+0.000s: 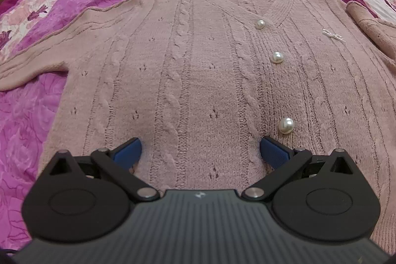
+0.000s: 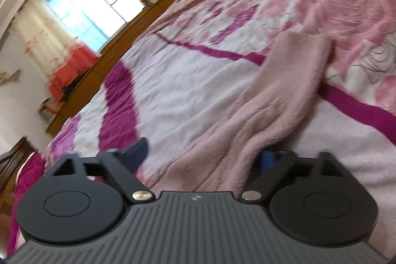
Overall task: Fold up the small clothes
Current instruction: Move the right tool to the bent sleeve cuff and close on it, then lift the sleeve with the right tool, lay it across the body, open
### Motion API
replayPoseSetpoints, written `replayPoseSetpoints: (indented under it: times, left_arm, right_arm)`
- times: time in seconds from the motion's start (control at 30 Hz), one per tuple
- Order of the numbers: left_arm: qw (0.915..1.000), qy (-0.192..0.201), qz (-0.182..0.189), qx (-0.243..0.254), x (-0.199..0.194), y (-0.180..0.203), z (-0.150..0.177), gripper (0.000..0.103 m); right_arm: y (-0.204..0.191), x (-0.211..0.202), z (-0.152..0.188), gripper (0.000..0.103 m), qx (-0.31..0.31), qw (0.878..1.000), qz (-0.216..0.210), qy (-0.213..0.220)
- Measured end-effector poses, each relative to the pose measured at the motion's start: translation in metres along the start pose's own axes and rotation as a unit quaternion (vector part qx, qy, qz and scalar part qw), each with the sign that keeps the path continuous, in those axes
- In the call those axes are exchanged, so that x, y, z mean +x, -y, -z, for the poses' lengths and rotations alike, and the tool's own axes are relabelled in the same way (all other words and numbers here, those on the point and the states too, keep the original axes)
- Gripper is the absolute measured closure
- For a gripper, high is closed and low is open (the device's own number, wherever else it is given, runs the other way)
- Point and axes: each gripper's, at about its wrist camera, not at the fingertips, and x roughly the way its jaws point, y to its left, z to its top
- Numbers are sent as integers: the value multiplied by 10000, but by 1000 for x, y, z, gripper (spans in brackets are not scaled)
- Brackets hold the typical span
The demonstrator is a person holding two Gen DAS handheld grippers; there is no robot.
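Cardigan in dusty pink cable knit lies flat and face up on the bedspread, spread out ahead of the left gripper. Its V-neck sits at the far end, with three pearl buttons running down the placket toward the gripper's right finger; the nearest button lies just beyond that blue pad. Twisted cables and small eyelet holes run lengthwise down the front. One sleeve stretches out to the gripper's left, off the body and onto the magenta rose-print cover. A small sparkly brooch sits on the chest to the far right. The left gripper hovers low over the hem area, fingers spread wide apart with knit showing between them, holding nothing.

In the right wrist view, which is tilted and blurred, the other sleeve runs from between the fingers of the right gripper out ahead and to the right, rumpled into soft folds over the white and magenta cover. This gripper's fingers also stand wide apart, with the sleeve fabric bunched between them; whether the pads touch it I cannot tell. A window glows far off to the left.
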Motion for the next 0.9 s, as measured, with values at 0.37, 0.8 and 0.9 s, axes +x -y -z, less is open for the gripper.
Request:
replayPoseSetpoints:
  times: [0.37, 0.8, 0.9]
  left_arm:
    - [10000, 40, -18, 24, 0, 1, 1, 0]
    - [9999, 112, 4, 38, -2, 1, 4, 0]
    - [10000, 83, 25, 14, -2, 0, 3, 0]
  right_arm:
    - [0, -16, -7, 95, 76, 9999, -97, -12]
    - [-33, -101, -32, 96, -575, 9936, -216, 953]
    - [-43, -118, -33, 96, -712, 9913, -236, 1082]
